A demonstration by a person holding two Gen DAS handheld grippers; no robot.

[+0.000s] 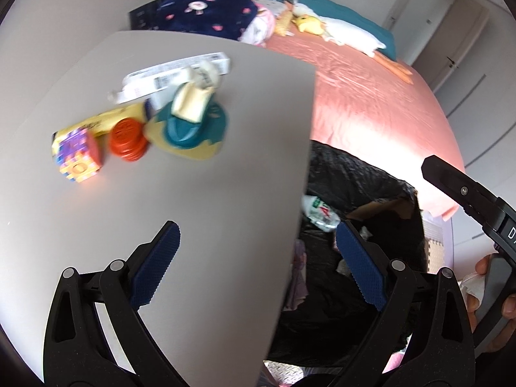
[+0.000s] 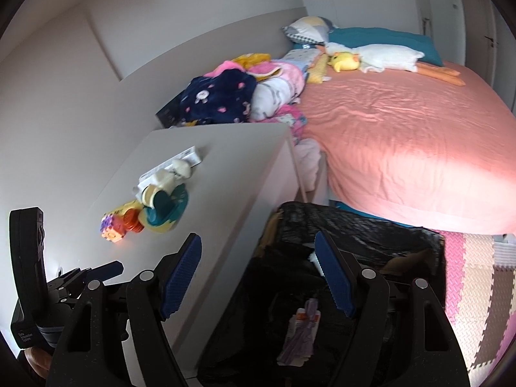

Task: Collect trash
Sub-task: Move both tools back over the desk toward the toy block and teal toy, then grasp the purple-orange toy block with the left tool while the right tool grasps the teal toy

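1. Two grippers are seen, left gripper (image 1: pixel 254 242) and right gripper (image 2: pixel 258 258); both are spread wide with nothing between the ribbed blue pads (image 2: pixel 180 277).
2. Beside the table, a box lined with a crinkled black trash bag (image 2: pixel 371 225) is shown; a plastic bottle (image 1: pixel 319 209) and paper scraps (image 2: pixel 303 332) lie inside.
3. On the smooth grey table (image 1: pixel 225 193), uncollected items are clustered: one cube toy (image 1: pixel 77 154), one stack of orange discs (image 1: pixel 127 140), one teal-and-yellow toy (image 1: pixel 190 125), white packaging (image 1: pixel 180 71).
4. Farthest, a bed (image 2: pixel 403 135) with a wrinkled pink sheet is visible.
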